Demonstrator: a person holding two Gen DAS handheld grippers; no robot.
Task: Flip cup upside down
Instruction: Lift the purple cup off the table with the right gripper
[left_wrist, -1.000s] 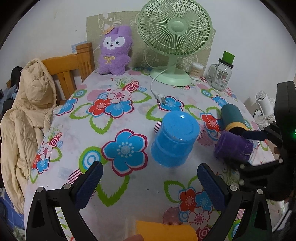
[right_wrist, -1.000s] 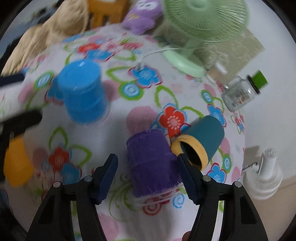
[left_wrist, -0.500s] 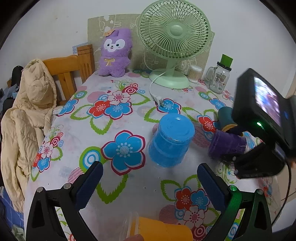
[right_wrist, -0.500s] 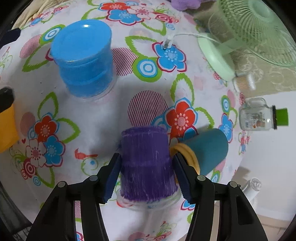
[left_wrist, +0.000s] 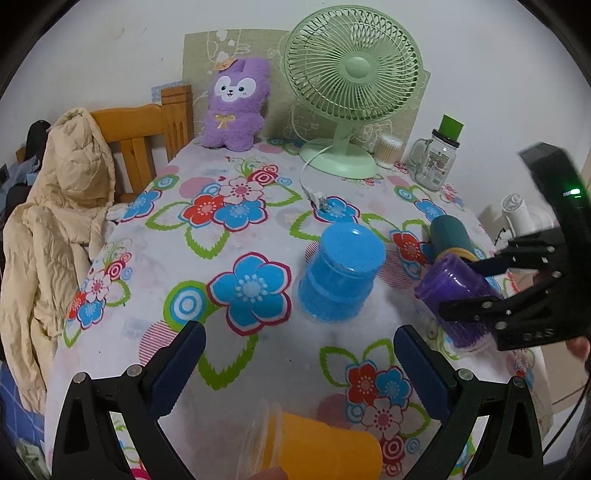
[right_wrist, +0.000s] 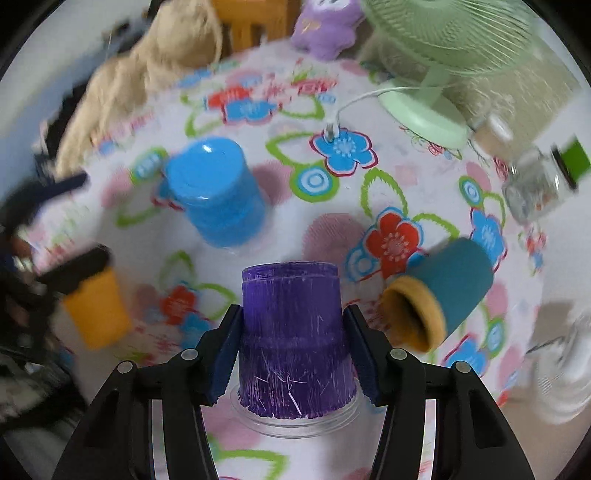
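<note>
My right gripper (right_wrist: 291, 343) is shut on the purple cup (right_wrist: 291, 332), which is upside down with its clear rim toward me; the left wrist view shows that cup (left_wrist: 448, 284) tilted in the right gripper's (left_wrist: 476, 286) fingers, just above the floral tablecloth (left_wrist: 221, 280). A blue cup (left_wrist: 338, 271) stands upside down mid-table, also in the right wrist view (right_wrist: 218, 192). A teal cup with a yellow rim (right_wrist: 439, 295) lies on its side. My left gripper (left_wrist: 295, 365) is open above an orange cup (left_wrist: 317, 450) lying on its side at the near edge.
A green fan (left_wrist: 349, 85), a purple plush (left_wrist: 236, 103), a glass jar with a green lid (left_wrist: 437, 158) and a cotton swab box (left_wrist: 386, 149) stand at the table's back. The fan's cord and plug (left_wrist: 317, 197) lie mid-table. A wooden chair with a beige jacket (left_wrist: 59, 206) is at the left.
My right gripper has tilted and lifted with the purple cup, swinging its view up toward the fan. The orange cup shows more fully under the left gripper. The blue cup has not moved.
</note>
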